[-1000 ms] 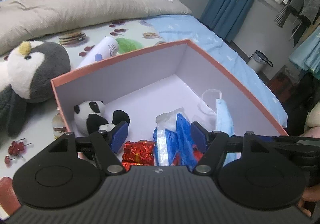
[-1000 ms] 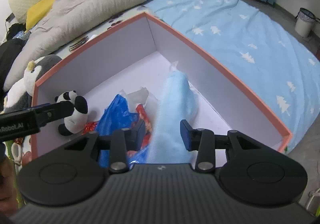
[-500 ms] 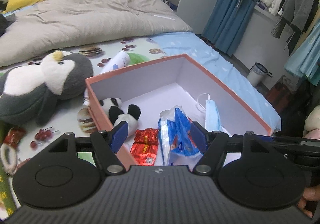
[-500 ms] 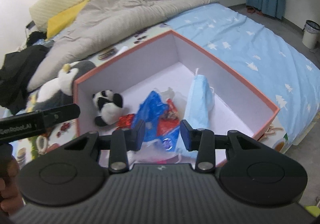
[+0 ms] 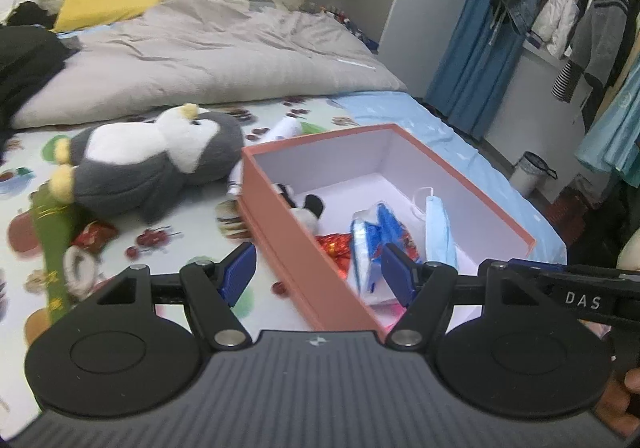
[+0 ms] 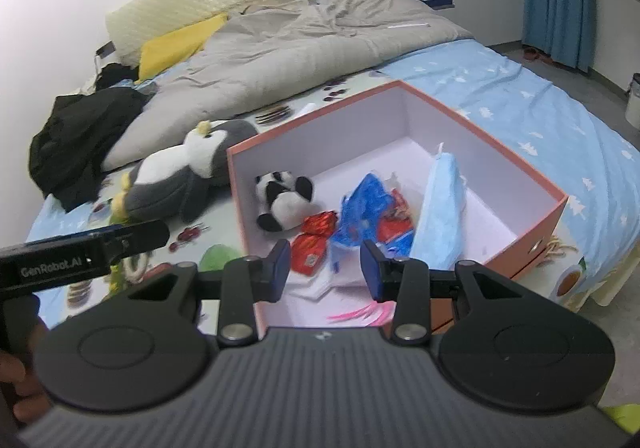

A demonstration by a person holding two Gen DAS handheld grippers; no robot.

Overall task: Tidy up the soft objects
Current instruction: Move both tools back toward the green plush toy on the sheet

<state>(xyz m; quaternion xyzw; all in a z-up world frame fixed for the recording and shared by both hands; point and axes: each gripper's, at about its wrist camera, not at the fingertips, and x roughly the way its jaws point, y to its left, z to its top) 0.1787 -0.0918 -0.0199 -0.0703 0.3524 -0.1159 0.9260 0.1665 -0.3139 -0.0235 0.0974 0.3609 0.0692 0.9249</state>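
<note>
An open orange box [image 5: 304, 260] [image 6: 556, 208] sits on the bed. Inside lie a small panda plush [image 6: 282, 202] [image 5: 308, 208], a red foil packet [image 6: 316, 236], a blue tissue pack [image 6: 362, 216] [image 5: 370, 244] and a light blue face mask [image 6: 440, 220] [image 5: 438, 228]. A grey penguin plush [image 5: 148, 164] [image 6: 180, 176] lies on the bed left of the box. My left gripper [image 5: 318, 276] is open and empty above the box's near left wall. My right gripper [image 6: 324, 268] is open and empty above the box's near edge.
A green cloth strip [image 5: 54, 244], a red packet [image 5: 94, 236] and a white ring [image 5: 78, 268] lie on the printed sheet at left. A grey duvet [image 5: 208, 60], yellow pillow [image 5: 108, 6] and black clothing [image 6: 80, 136] lie behind. Hanging clothes [image 5: 580, 20] and a bin [image 5: 530, 174] stand right.
Both grippers have pulled back and up from the box, so more of the bed and the penguin shows. The face mask now lies loose in the box. Both stay open.
</note>
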